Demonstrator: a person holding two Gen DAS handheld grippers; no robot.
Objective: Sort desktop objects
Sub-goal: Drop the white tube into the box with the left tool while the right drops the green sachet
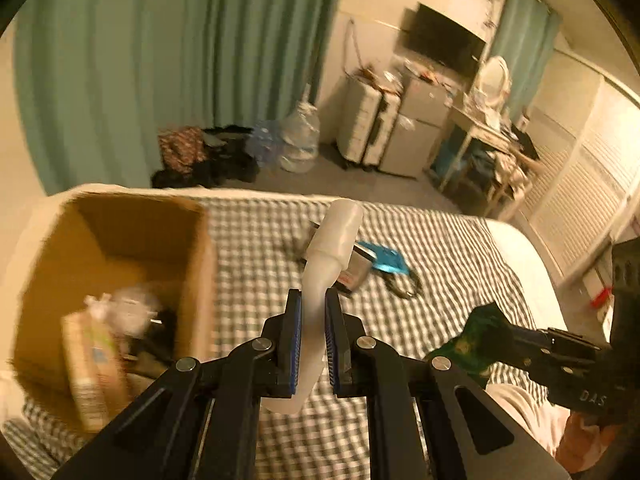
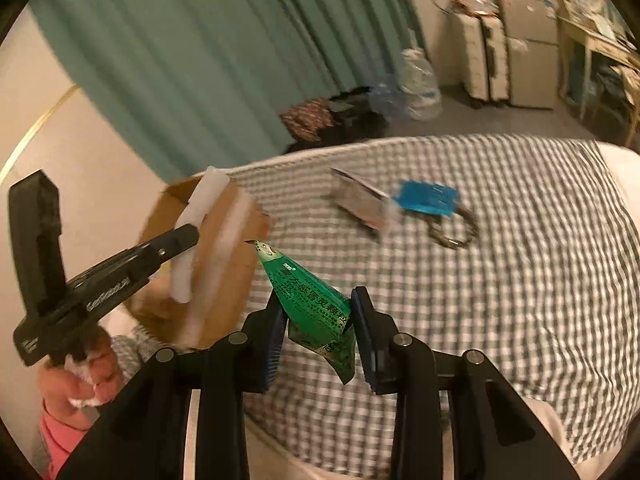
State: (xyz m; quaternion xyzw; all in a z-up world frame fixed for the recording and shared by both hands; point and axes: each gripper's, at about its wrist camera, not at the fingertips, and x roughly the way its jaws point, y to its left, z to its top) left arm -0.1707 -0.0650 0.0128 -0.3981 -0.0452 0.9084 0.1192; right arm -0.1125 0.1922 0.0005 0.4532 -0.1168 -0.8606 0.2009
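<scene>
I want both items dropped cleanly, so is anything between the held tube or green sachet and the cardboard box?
Nothing visible blocks either. The left gripper holds the white tube beside the open cardboard box; the right gripper holds the green sachet, with only the checked cloth below.

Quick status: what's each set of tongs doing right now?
Left tongs: shut on the white plastic tube.
Right tongs: shut on the green sachet.

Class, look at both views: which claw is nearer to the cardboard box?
Left. The left claw, shut on a white tube, is beside the cardboard box; the right claw, gripping a green packet, is farther out over the checked bedcover.
</scene>
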